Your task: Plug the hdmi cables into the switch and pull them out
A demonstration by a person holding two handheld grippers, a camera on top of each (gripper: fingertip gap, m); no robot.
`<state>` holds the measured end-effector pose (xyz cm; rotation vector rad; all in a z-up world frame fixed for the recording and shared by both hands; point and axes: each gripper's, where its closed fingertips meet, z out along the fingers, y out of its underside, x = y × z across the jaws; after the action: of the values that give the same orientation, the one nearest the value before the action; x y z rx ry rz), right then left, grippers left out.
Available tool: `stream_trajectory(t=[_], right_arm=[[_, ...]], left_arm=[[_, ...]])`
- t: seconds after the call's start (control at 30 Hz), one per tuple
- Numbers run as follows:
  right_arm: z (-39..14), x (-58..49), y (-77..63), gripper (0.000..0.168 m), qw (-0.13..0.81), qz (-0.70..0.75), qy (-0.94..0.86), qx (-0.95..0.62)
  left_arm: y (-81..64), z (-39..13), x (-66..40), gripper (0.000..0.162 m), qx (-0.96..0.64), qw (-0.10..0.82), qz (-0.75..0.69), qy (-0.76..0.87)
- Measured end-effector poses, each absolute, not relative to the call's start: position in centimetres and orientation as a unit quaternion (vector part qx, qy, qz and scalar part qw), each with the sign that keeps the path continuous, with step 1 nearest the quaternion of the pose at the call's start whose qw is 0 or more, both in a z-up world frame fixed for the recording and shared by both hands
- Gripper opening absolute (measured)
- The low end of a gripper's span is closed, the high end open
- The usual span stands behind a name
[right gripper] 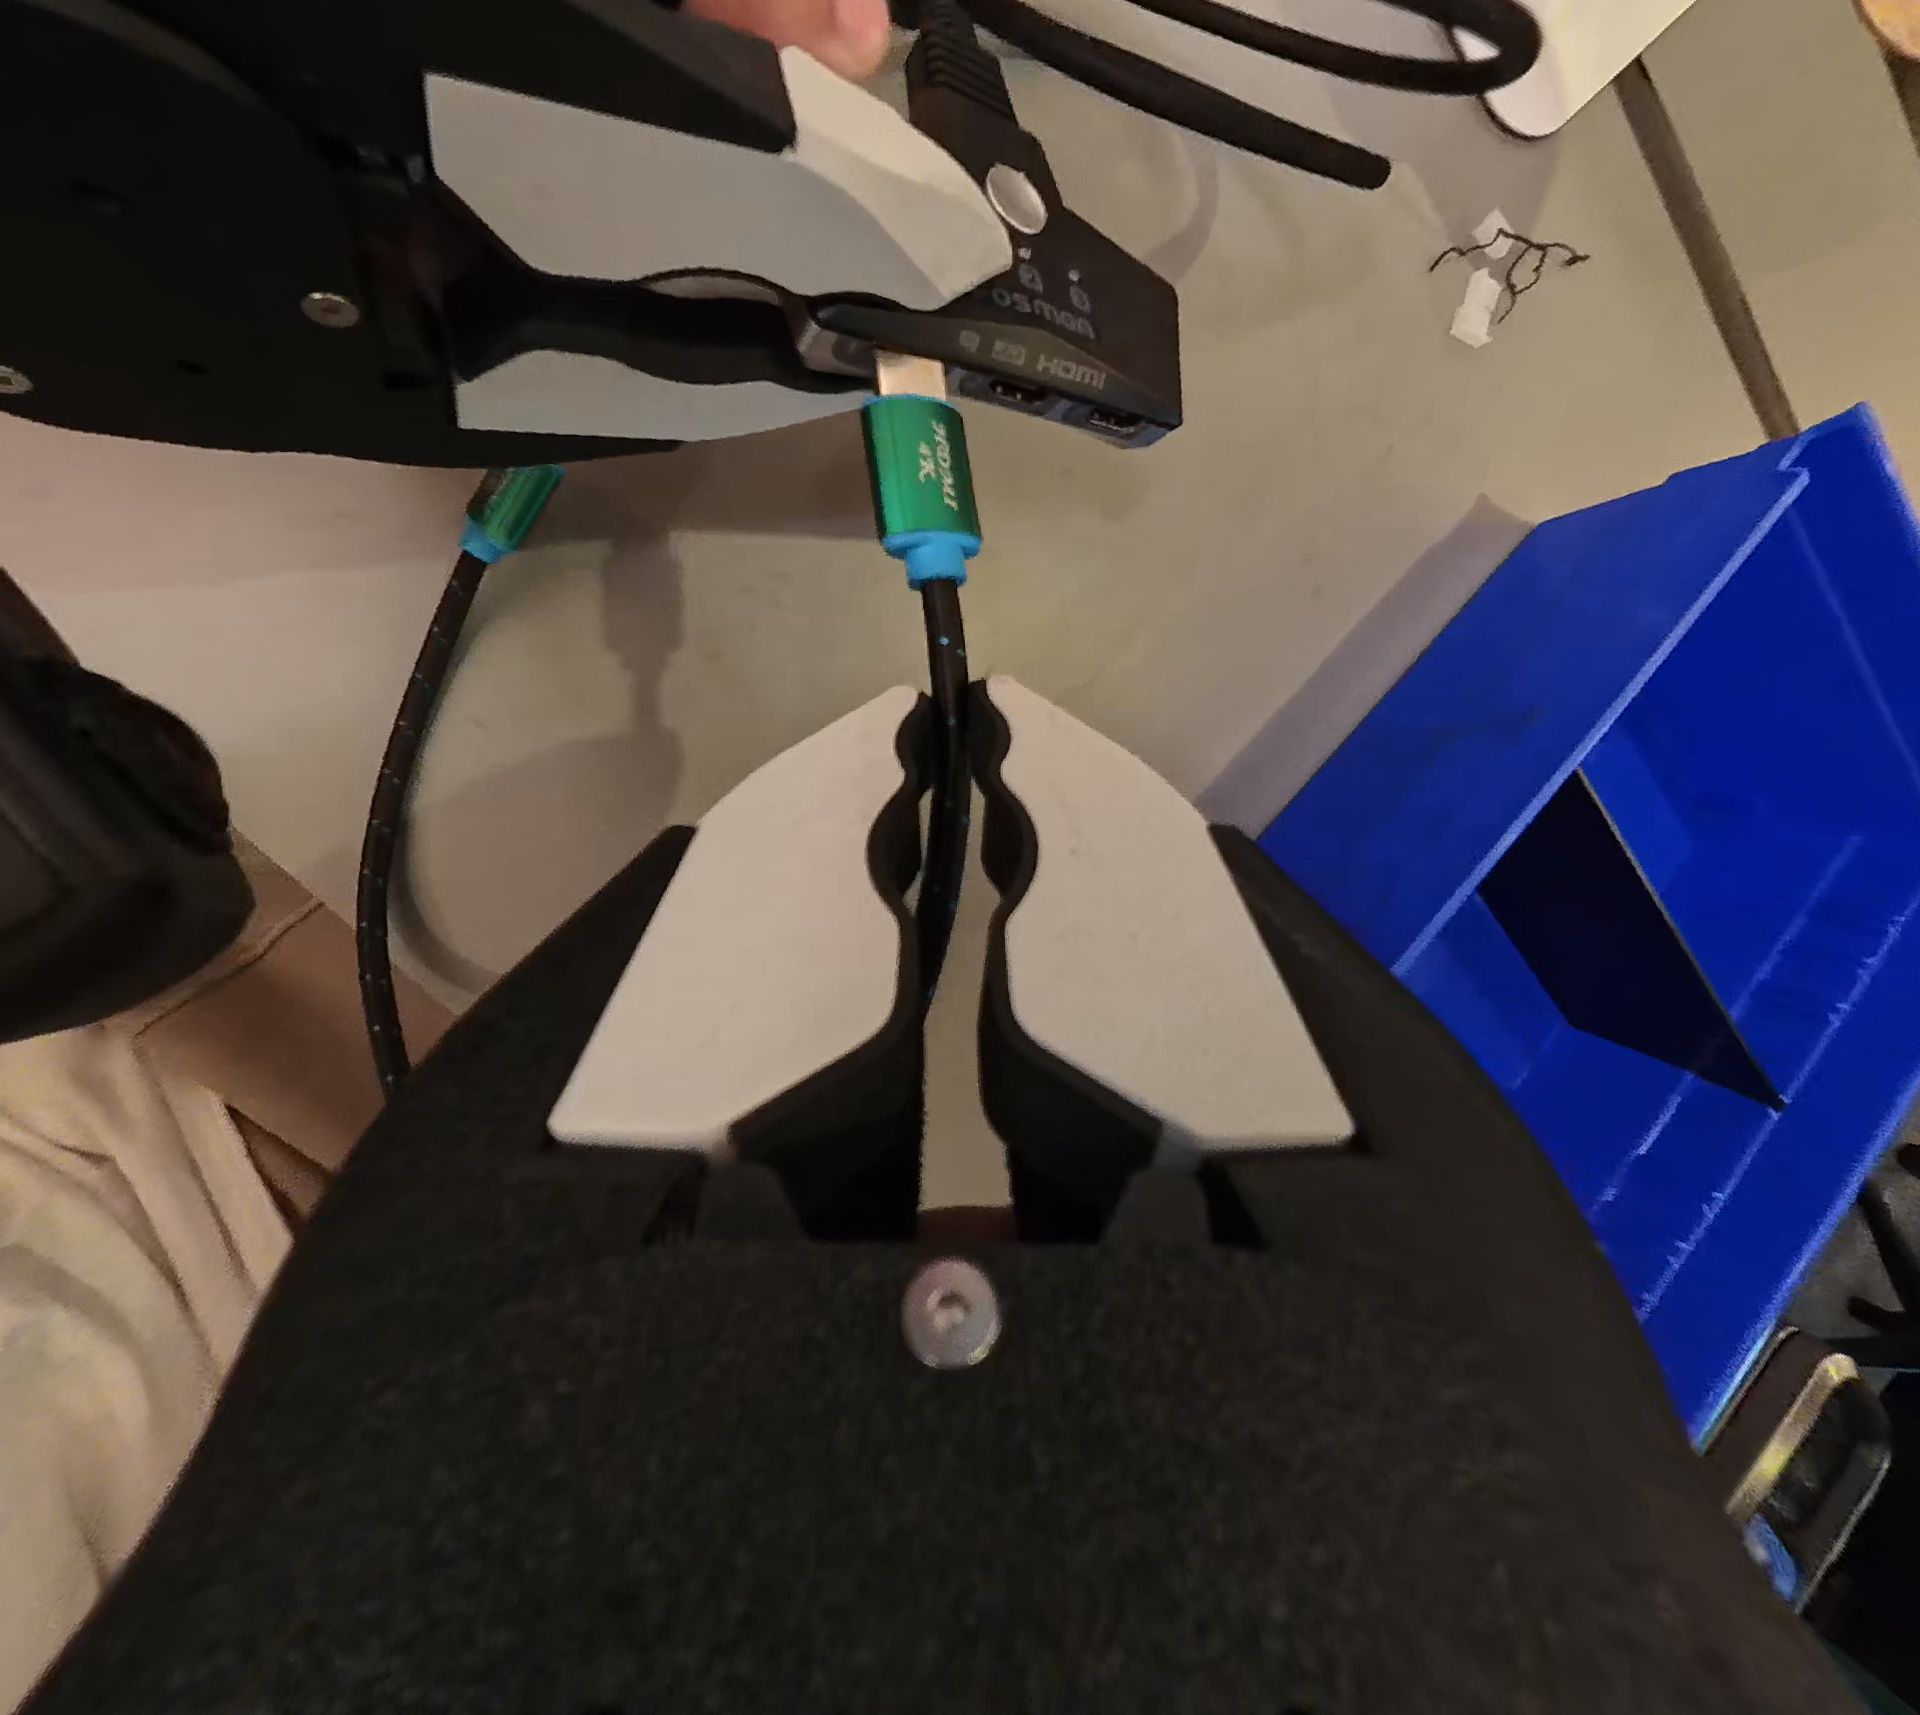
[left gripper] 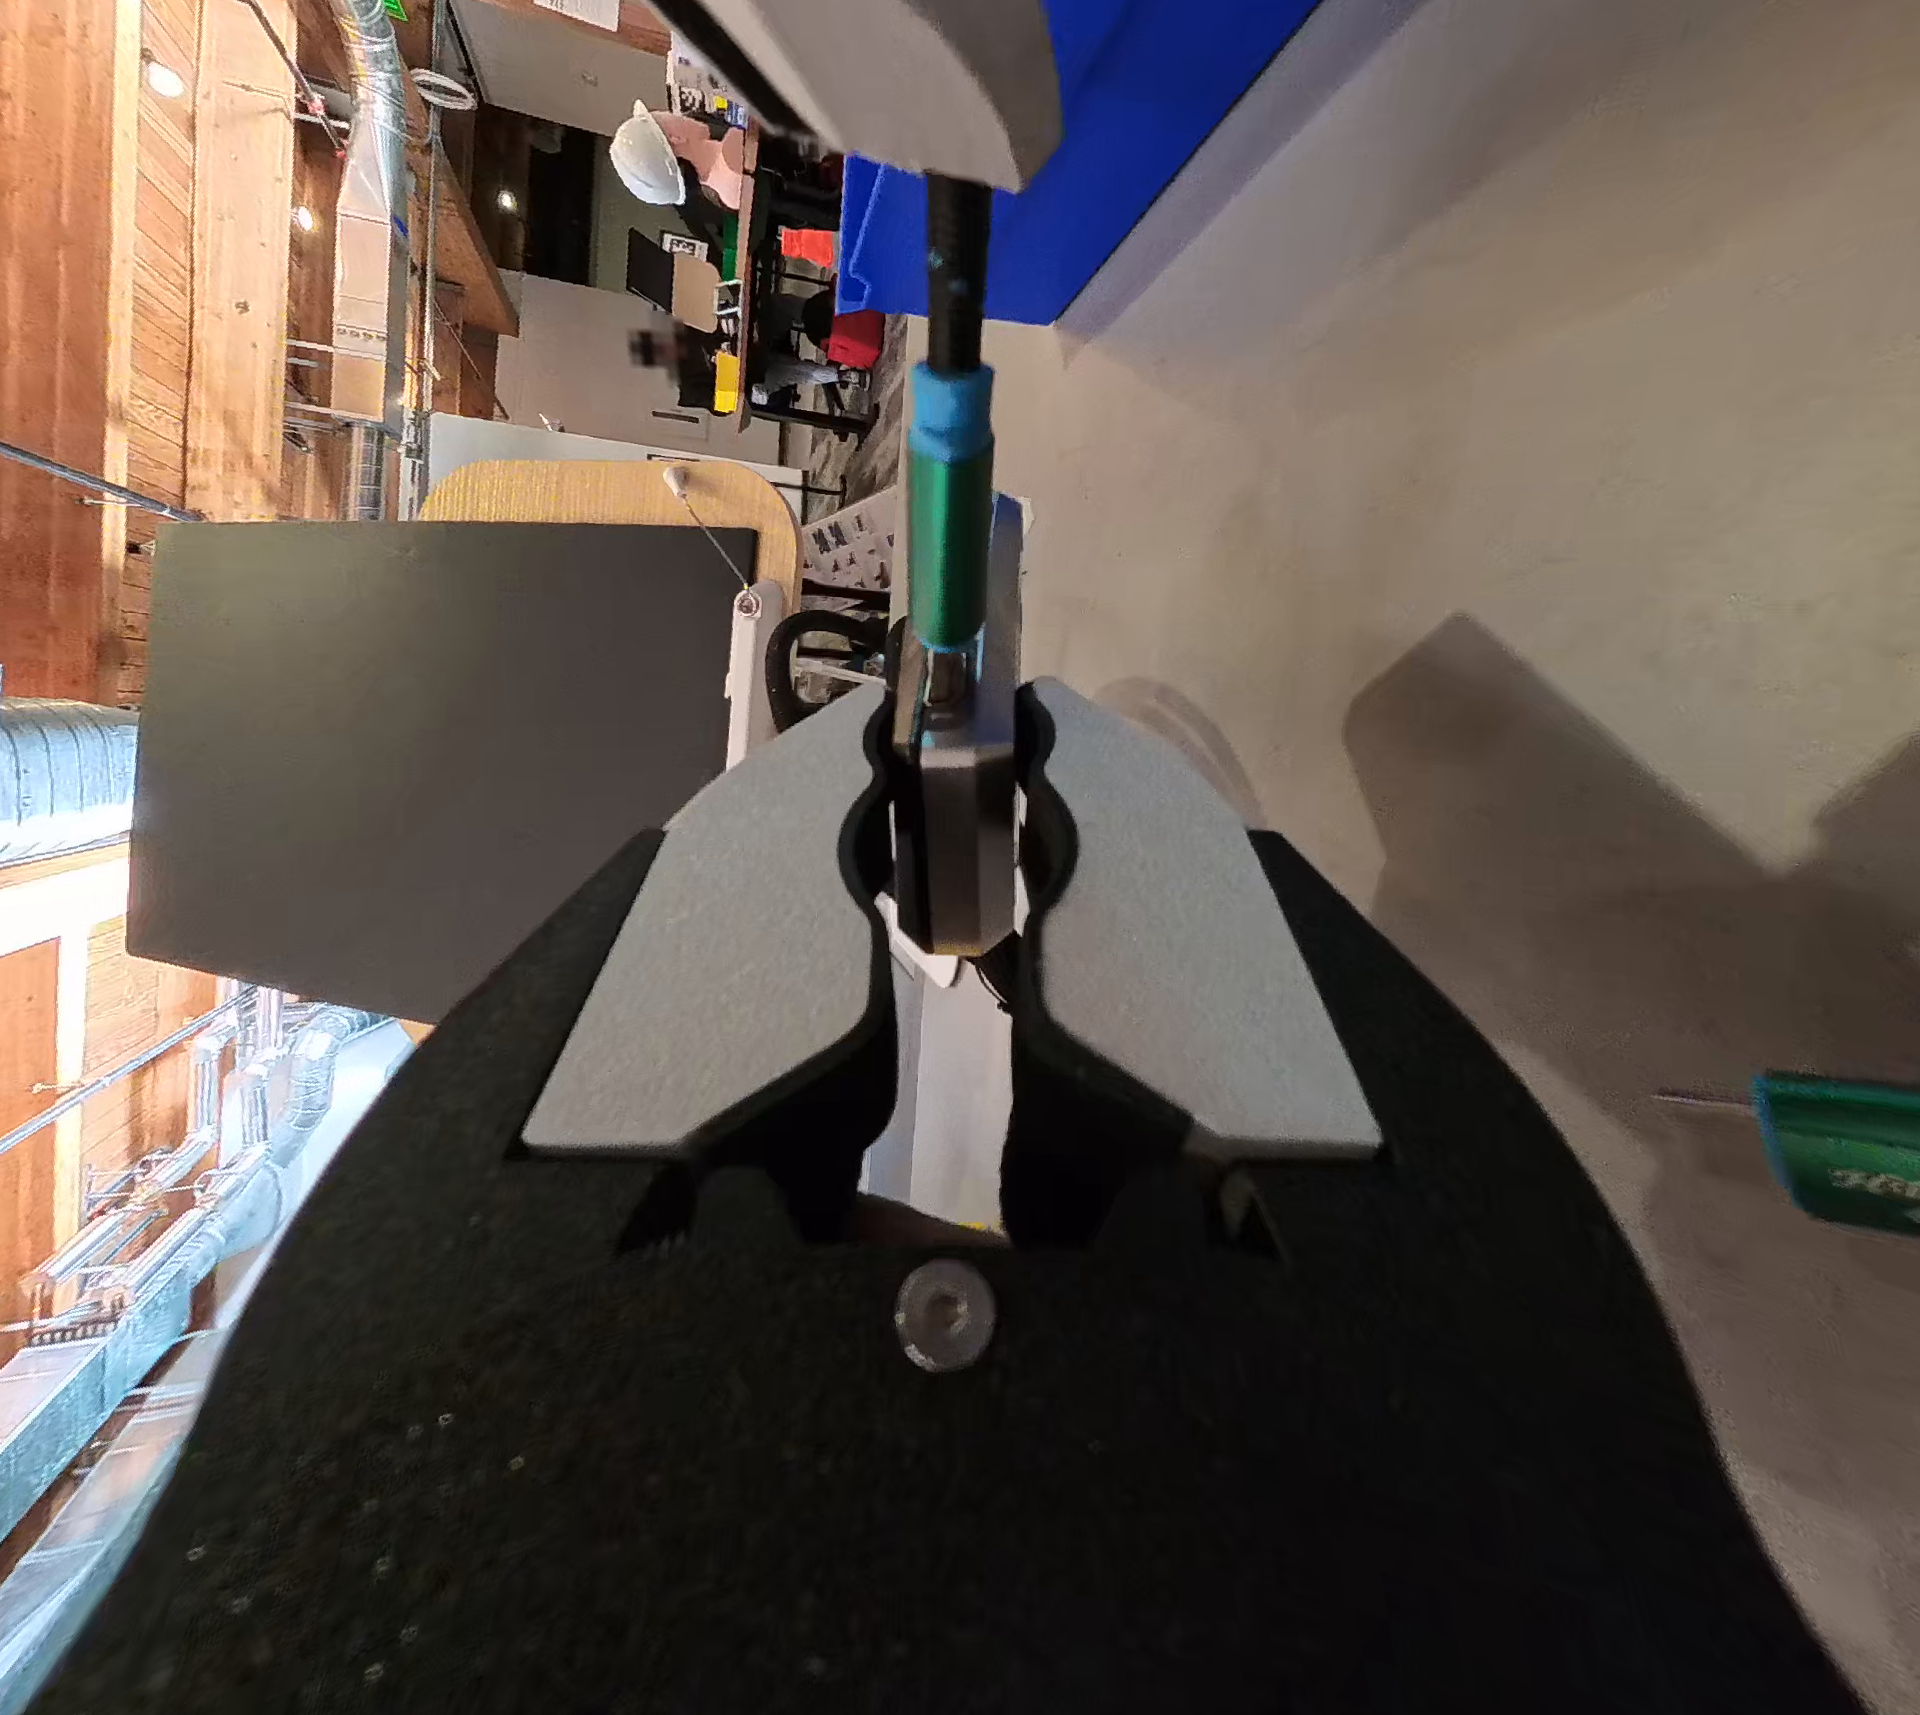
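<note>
Left gripper (right gripper: 831,356) clamps the black switch (right gripper: 1081,315) aloft over the worktop (right gripper: 1299,543) to brace it, while right gripper (right gripper: 951,699) pinches the cable (right gripper: 948,657) behind its green plug (right gripper: 920,486), metal tip partly in the leftmost port.

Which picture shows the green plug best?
The right wrist view. There the green plug shows its whole flat side, with its metal tip at the black switch. The left wrist view shows only its narrow edge, above the switch held by the left gripper.

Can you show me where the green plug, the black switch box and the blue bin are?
green plug (right gripper: 918,481): right wrist view, on its metal shell.
black switch box (right gripper: 1091,304): right wrist view, on its top face.
blue bin (right gripper: 1621,657): right wrist view, on its side wall.
</note>
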<state>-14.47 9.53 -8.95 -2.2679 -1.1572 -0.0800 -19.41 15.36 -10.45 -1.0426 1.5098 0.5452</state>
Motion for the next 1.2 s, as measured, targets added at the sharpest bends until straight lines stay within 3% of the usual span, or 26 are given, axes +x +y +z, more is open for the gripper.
stream_trajectory(t=[0.47,0.77,0.83,1.1,1.2], right_arm=[[-9.2,-14.7,9.3,0.005,0.289,0.034,-0.416,-0.862],[-7.2,-15.6,10.1,0.006,0.436,0.189,-0.405,-0.781],[-7.2,-15.9,10.1,0.013,0.441,0.242,-0.384,-0.774],[-8.1,-15.0,11.7,0.025,0.457,0.249,-0.327,-0.789],[-6.2,-14.2,11.5,0.028,0.497,0.218,-0.326,-0.774]], left_arm=[[15.2,-10.6,-19.2,0.02,-0.435,0.59,0.237,0.638],[15.3,-10.0,-19.1,0.02,-0.463,0.605,0.196,0.618],[15.3,-10.3,-18.9,0.02,-0.459,0.603,0.203,0.62],[15.6,-10.8,-19.1,0.02,-0.468,0.598,0.21,0.616],[15.7,-10.7,-19.3,0.02,-0.47,0.599,0.21,0.614]])
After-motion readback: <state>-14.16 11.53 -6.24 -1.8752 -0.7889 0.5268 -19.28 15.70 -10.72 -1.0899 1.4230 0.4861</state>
